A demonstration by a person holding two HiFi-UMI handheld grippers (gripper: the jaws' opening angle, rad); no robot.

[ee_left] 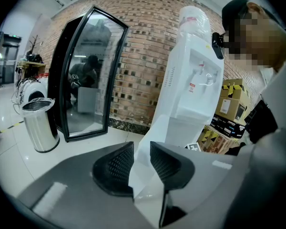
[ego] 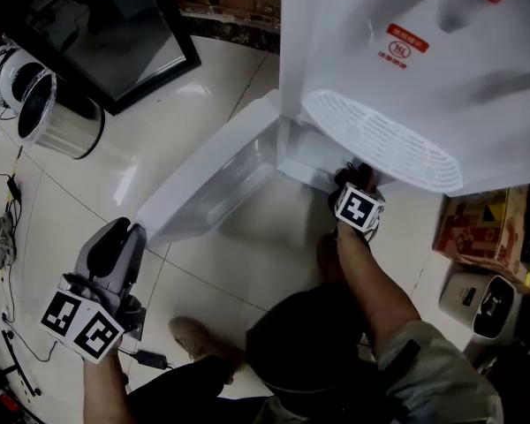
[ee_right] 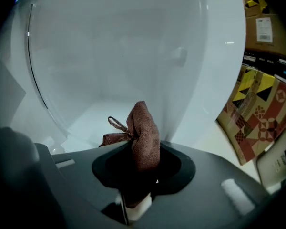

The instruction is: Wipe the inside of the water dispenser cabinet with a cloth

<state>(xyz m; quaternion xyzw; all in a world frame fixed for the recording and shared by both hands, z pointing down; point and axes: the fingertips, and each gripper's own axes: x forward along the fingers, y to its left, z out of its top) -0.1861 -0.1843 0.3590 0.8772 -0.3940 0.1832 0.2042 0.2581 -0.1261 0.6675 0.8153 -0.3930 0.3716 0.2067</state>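
The white water dispenser point(ego: 406, 51) stands at the upper right, and its lower cabinet door point(ego: 221, 179) is swung open towards the left. My right gripper point(ego: 358, 184) is at the cabinet opening, under the drip grille point(ego: 380, 140). In the right gripper view the right gripper point(ee_right: 140, 149) is shut on a bunched brown cloth point(ee_right: 143, 128), which points into the white cabinet interior point(ee_right: 124, 56). My left gripper point(ego: 115, 250) hangs low at the left over the floor, away from the cabinet. Its jaws point(ee_left: 142, 149) stand a narrow gap apart with nothing between them, facing the dispenser point(ee_left: 195, 80).
A steel bin point(ego: 57, 117) and a black-framed glass panel point(ego: 115, 25) stand at the upper left. Cables point(ego: 9, 237) run along the left floor. Patterned cardboard boxes point(ego: 481, 228) and a white appliance point(ego: 486, 303) crowd the right side. The person's shoe point(ego: 194, 338) is below.
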